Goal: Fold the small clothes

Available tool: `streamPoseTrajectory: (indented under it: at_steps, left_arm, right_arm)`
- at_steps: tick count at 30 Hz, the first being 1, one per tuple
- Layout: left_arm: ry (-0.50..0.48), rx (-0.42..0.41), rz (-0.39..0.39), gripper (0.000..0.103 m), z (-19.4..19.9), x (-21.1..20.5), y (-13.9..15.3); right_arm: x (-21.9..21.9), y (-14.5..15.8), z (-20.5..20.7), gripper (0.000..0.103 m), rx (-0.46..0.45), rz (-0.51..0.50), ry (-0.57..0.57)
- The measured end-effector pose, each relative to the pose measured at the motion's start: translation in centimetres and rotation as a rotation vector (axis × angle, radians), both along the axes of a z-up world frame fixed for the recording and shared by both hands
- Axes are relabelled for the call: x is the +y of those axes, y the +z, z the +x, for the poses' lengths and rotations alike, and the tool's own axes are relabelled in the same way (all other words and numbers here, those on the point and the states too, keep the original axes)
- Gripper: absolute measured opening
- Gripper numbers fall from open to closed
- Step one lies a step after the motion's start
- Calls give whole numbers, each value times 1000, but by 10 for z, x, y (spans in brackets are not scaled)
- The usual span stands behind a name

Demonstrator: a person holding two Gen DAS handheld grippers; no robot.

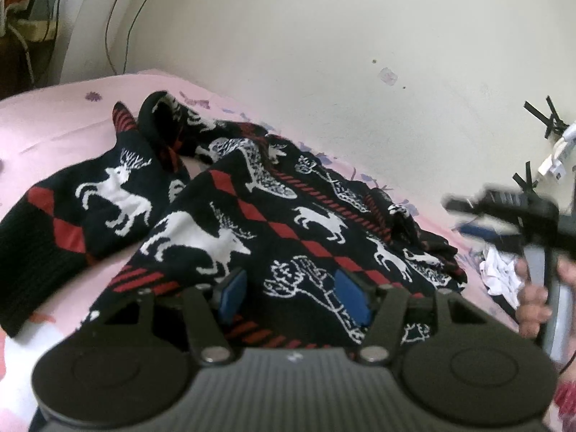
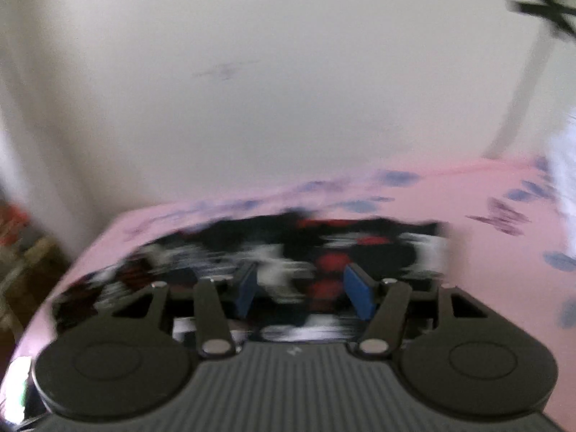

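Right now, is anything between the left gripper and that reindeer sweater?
Nothing visible. The left gripper sits right over the sweater, its blue pads apart with the knit showing between them on the pink sheet.

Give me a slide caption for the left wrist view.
Left gripper open over a reindeer-patterned sweater on a pink sheet.

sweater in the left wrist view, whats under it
The sweater lies on a pink sheet printed with small purple flowers, which shows all around it and through a gap between its folds. What the sheet looks like under the knit, and anything else there, is covered.
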State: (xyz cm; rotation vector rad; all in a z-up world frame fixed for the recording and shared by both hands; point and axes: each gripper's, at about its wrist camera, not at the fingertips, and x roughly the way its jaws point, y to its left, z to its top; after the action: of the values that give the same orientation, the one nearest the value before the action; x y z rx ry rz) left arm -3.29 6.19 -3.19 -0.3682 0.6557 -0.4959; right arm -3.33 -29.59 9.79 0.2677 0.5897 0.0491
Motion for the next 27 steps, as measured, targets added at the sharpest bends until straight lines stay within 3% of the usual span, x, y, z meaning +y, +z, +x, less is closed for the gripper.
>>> streamPoseTrajectory:
  at_steps: [3,7,14,16,18,19,22,23,24,27]
  left_arm:
    - [-12,-27,16,57,-12,0,3]
    - [-39,-53,-32,58,-50,15,2]
    - [-6,-88,-36,61,-107,62,2]
    - [4,-95,-30,62,-113,68,4]
    - [5,-105,-23,62,-115,72,4]
    - [5,-105,-23,62,-115,73,4]
    - [-1,-91,-39,62,-112,78,1]
    - [-1,-89,-43,62,-111,79,0]
    - [0,-88,-47,62,-111,80,-1]
    - [7,-73,-55,62,-108,81,-3]
  right_arm:
    - [69,15,24,57,32,-55,337]
    - [159,20,42,57,77,-150,641]
    - [280,-14,27,58,129,-295,998]
    - [297,-26,19,63,155,-301,1051]
    - [312,-38,11,78,160,-326,1084]
    - [319,-44,9,77,161,-351,1085]
    - [330,-56,9,44,151,-408,1059]
    - [334,-52,12,9,152,-408,1057]
    - [340,-44,18,1,154,-409,1025]
    - [349,-2,37,1,60,-331,958]
